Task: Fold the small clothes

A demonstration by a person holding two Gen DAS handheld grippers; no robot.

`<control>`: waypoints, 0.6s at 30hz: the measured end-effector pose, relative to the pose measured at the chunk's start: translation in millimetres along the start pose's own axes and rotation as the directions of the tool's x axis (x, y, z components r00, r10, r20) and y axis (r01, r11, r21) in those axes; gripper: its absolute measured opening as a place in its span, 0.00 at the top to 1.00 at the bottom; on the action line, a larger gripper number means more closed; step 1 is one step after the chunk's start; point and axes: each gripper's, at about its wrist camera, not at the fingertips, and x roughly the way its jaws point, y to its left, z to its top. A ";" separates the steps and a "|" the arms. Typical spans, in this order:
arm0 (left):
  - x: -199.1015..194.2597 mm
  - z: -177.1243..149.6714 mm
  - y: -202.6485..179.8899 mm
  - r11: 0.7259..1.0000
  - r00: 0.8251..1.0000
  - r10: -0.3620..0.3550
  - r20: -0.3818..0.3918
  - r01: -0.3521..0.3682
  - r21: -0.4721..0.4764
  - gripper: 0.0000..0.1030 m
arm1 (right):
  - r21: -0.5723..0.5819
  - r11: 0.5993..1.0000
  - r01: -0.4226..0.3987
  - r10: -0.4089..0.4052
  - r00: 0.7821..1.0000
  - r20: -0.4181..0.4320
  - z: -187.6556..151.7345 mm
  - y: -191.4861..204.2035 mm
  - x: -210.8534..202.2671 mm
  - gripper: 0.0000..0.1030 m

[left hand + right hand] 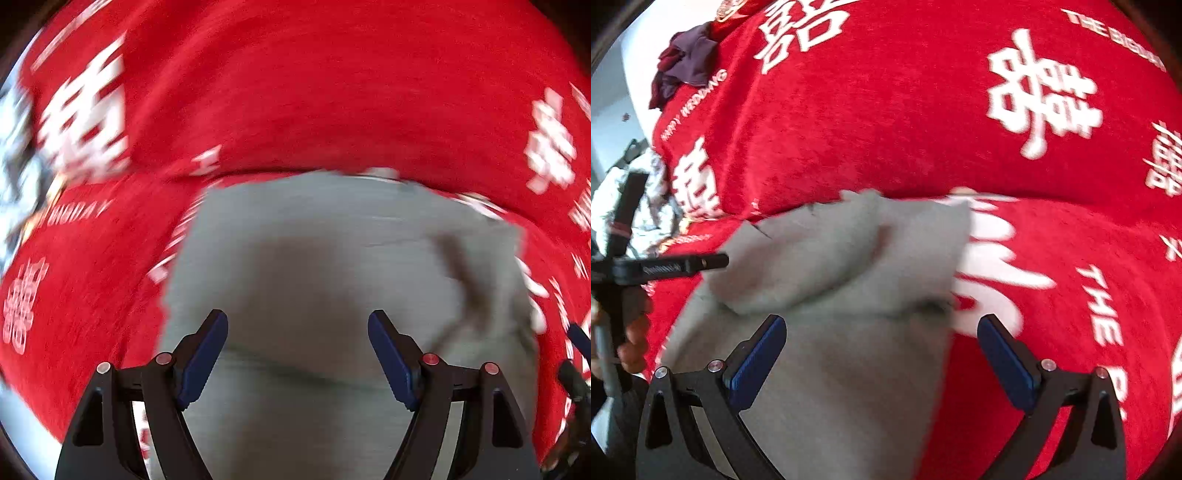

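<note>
A small grey garment (332, 266) lies on a red cloth with white characters (295, 92). My left gripper (297, 321) is open just above the garment's near part, holding nothing. In the right wrist view the same grey garment (842, 295) has its far part folded over into a raised flap. My right gripper (882, 328) is open over the garment's right edge, one finger over the grey fabric and one over the red cloth (960, 110). The left view is motion-blurred.
A bundle of dark red and purple clothes (683, 62) lies at the far left of the red cloth. The other hand-held gripper's black frame (646, 269) and a hand show at the left edge. A white patterned fabric (613, 206) lies beyond the cloth's left edge.
</note>
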 end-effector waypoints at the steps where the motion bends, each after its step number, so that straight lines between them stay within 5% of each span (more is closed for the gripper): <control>1: 4.4 -1.7 11.7 1.000 1.000 0.009 -0.010 -0.010 -0.028 0.23 | 0.014 1.000 -0.016 0.016 1.000 -0.004 4.4 2.5 4.7 0.00; 4: 18.2 -8.8 31.6 0.996 0.998 0.057 -0.040 -0.060 -0.065 0.23 | 0.070 0.997 -0.035 0.036 0.999 -0.006 23.9 11.7 25.0 0.00; 7: 32.3 -20.8 28.7 0.996 0.993 0.080 -0.090 -0.083 -0.032 0.23 | 0.103 0.994 0.032 -0.029 0.999 -0.037 44.6 25.1 55.9 0.00; 11: 28.4 -29.7 24.8 0.997 0.994 0.081 -0.069 -0.081 -0.005 0.23 | -0.023 0.976 0.217 -0.218 0.960 -0.178 40.5 40.9 97.0 0.00; 13: 24.1 -29.0 21.0 0.998 0.996 0.062 -0.072 -0.061 0.010 0.23 | -0.082 0.938 0.336 -0.346 0.915 -0.207 24.2 34.6 91.0 0.00; 18: 17.3 -33.9 0.5 0.995 0.998 0.039 -0.045 -0.035 0.090 0.23 | -0.017 0.929 0.371 -0.366 0.909 -0.200 -13.2 0.6 35.4 0.00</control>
